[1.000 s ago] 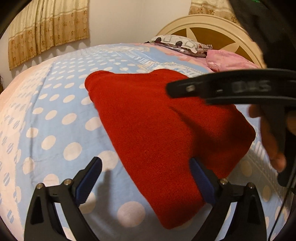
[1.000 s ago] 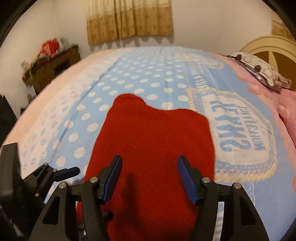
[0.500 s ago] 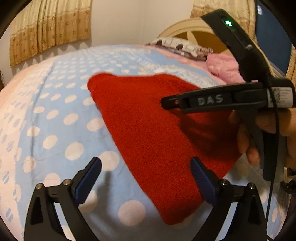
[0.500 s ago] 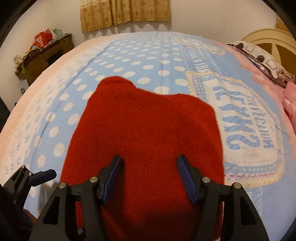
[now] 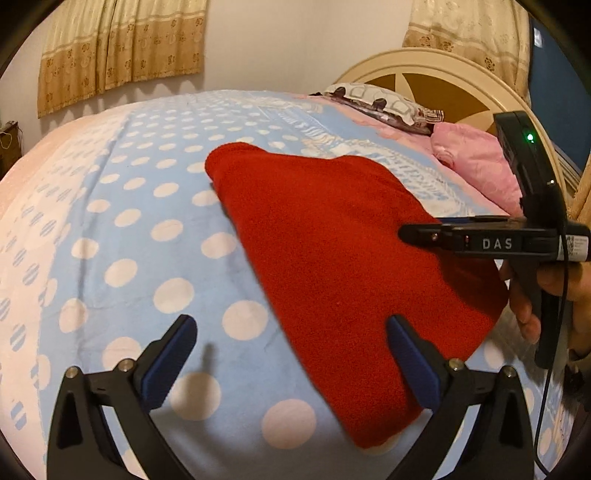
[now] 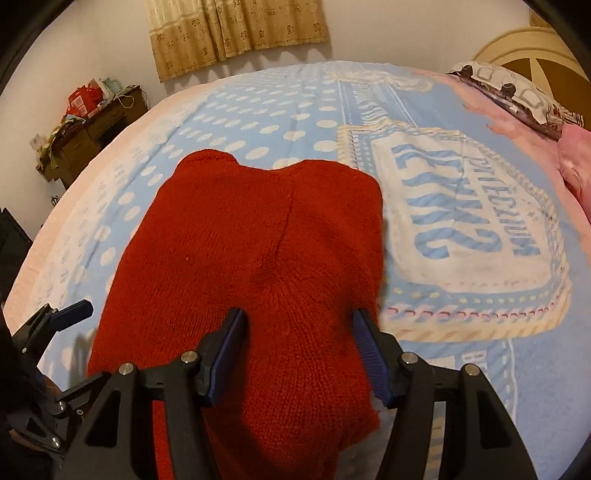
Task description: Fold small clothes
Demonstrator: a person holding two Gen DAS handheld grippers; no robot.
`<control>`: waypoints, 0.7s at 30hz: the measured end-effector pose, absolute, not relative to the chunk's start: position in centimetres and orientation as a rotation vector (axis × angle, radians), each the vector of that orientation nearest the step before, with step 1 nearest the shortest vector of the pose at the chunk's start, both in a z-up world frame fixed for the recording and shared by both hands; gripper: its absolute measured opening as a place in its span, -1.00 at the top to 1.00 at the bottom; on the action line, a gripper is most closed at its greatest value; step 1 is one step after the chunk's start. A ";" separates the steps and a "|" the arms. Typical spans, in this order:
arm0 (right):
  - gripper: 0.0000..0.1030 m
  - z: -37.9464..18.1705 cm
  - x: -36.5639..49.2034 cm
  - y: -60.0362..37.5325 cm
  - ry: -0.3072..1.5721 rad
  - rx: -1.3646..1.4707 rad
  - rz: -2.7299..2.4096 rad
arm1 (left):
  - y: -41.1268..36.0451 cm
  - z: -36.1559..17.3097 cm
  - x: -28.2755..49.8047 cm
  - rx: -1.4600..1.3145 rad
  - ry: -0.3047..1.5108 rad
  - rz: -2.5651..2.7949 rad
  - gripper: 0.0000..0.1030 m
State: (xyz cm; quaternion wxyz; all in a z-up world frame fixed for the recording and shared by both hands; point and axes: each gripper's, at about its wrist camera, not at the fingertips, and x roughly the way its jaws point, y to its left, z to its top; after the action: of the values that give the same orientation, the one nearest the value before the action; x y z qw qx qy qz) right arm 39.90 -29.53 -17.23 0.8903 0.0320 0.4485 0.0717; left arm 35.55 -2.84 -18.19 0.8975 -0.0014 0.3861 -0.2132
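Right gripper (image 6: 297, 347) lower now, open jaws over red knit garment (image 6: 255, 236).

A home bedroom; a bed (image 5: 110, 229) in dotted blue cover, headboard (image 5: 443, 85), pillows (image 5: 373, 99), curtains (image 6: 236, 29).

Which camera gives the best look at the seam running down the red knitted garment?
The right wrist view: it looks straight down on the red knitted garment, so its centre seam and knit ribs show clearly. The left wrist view sees the garment from the side, showing its outline on the dotted blanket, but no seam.
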 end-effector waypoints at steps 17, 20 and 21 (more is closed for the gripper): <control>-0.19 -16.9 35.1 -26.1 0.841 -0.144 0.239 | -2.7 -19.2 36.0 -0.042 0.866 -0.488 -1.00; -0.19 -16.9 35.3 -26.9 0.856 -0.109 0.256 | -2.8 -19.1 35.9 -0.037 0.865 -0.486 -1.00; -0.19 -16.8 35.3 -26.8 0.861 -0.124 0.258 | -2.8 -19.1 35.8 -0.035 0.865 -0.484 -1.00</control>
State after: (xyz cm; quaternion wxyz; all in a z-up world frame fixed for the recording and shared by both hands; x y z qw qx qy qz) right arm 35.29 -26.76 -16.85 0.8988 -0.0599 0.4159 0.1247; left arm 35.83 -2.83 -19.07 0.8796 -0.0169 0.4148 -0.2322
